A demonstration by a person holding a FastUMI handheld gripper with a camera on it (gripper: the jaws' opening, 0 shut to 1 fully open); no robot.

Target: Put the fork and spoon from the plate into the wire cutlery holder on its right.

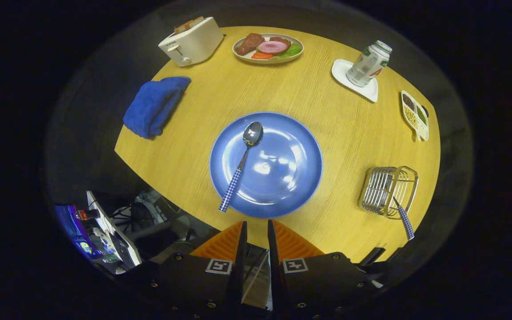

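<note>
A round wooden counter [327, 120] with a pale yellow grain carries the scene, lit from above so that bright glare falls near its middle. Around it the surroundings are dark, with a dim grey floor [91, 102] showing past the far and side edges. Below the near left edge of the counter sits a clutter of cables [149, 209] and equipment, with a lit screen [74, 231] glowing blue and a white keyboard [114, 233] beside it.

text: none legible | toaster [192, 41] mark and can [368, 63] label too small to read
</note>
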